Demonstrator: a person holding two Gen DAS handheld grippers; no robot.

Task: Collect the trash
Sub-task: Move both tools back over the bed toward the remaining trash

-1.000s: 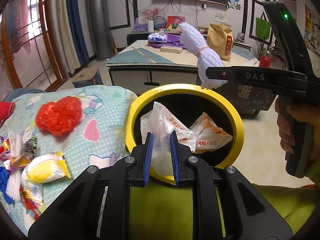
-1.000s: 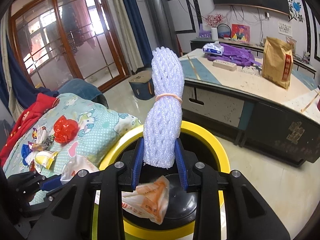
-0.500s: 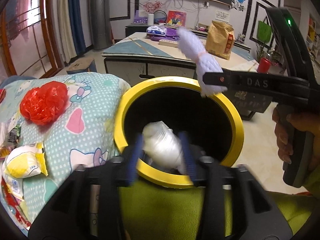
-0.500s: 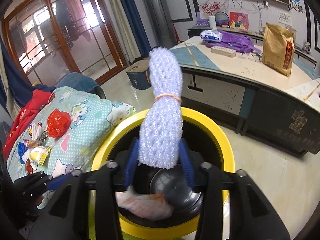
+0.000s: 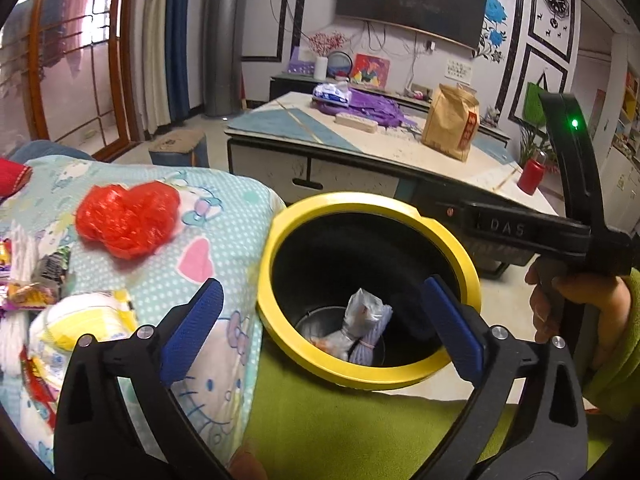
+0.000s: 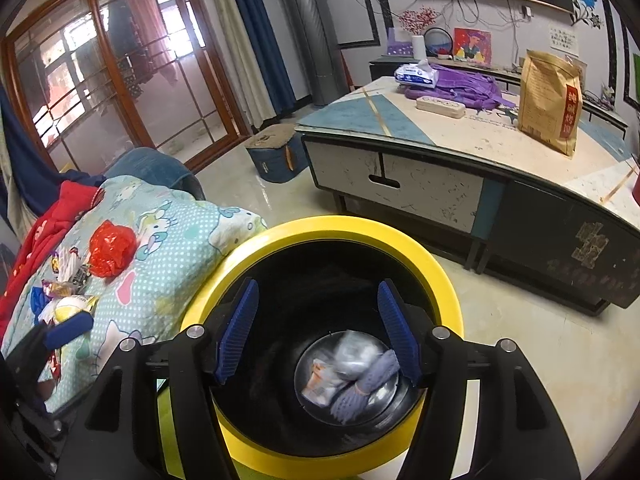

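A black bin with a yellow rim [image 5: 280,236] [image 6: 440,276] stands beside a blanket-covered seat. At its bottom lie a clear plastic bag [image 5: 362,312] [image 6: 352,356] and a white foam net roll [image 5: 370,346] [image 6: 360,388]. My left gripper [image 5: 324,320] hovers over the bin's near rim, its jaws opening wide with nothing between them. My right gripper [image 6: 318,328] hangs above the bin mouth, jaws opening and empty; its body [image 5: 520,228] shows in the left wrist view. On the blanket [image 5: 224,216] lie a crumpled red bag [image 5: 128,218] [image 6: 110,246], a yellow-white packet [image 5: 80,326] and several wrappers [image 5: 28,280].
A low table [image 6: 460,148] stands behind the bin with a brown paper bag [image 6: 550,102], purple cloth [image 6: 464,88] and a power strip [image 6: 440,104]. A small blue stool [image 6: 274,156] sits on the floor. A person's hand [image 5: 576,304] and green sleeve hold the right gripper.
Both grippers opened. The plastic bag left the left gripper and the foam net roll left the right gripper; both now lie at the bottom of the bin.
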